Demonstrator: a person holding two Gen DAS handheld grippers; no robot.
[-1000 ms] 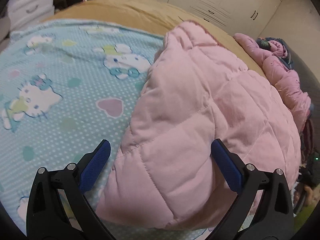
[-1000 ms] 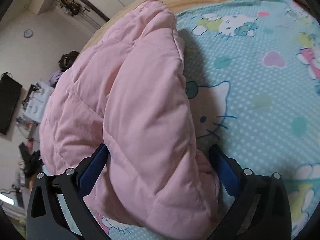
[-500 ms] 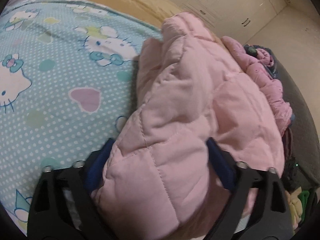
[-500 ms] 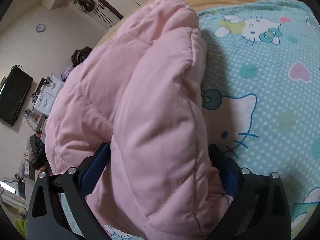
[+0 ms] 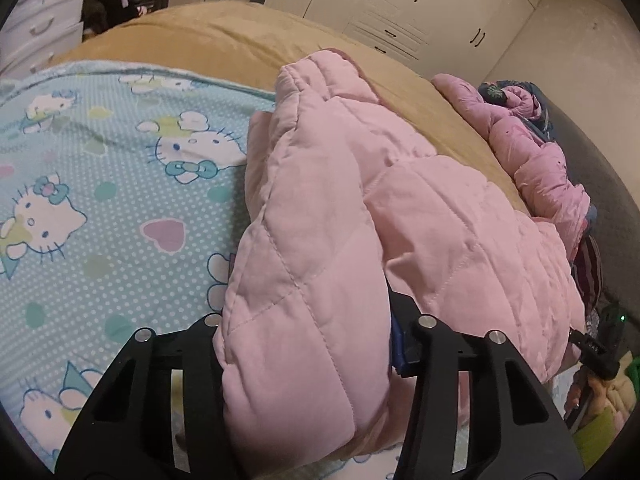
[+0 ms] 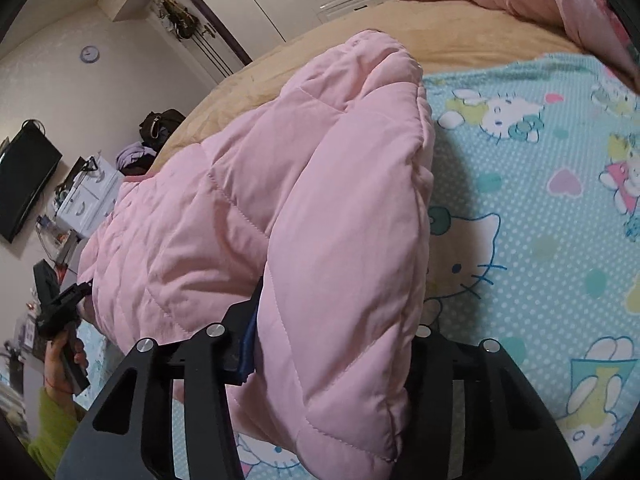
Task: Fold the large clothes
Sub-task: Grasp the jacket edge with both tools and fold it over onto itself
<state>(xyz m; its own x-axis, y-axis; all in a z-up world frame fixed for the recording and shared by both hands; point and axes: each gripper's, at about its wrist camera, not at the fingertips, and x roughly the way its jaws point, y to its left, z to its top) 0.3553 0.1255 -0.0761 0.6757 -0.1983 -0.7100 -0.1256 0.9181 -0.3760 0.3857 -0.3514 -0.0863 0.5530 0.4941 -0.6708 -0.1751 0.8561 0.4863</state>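
The pink quilted jacket [image 5: 360, 208] lies on the bed, along the edge of the blue cat-print blanket [image 5: 100, 200], with tan bedding [image 5: 240, 36] beyond it. The left hand-held gripper [image 5: 308, 332] has a puffy fold of the jacket's near end bunched between its jaws, which are closing on it. The right hand-held gripper [image 6: 336, 332] grasps the jacket's other near corner the same way, its jaws also closing on the padding. A second pink garment [image 5: 532, 152] lies crumpled toward the bed's far edge.
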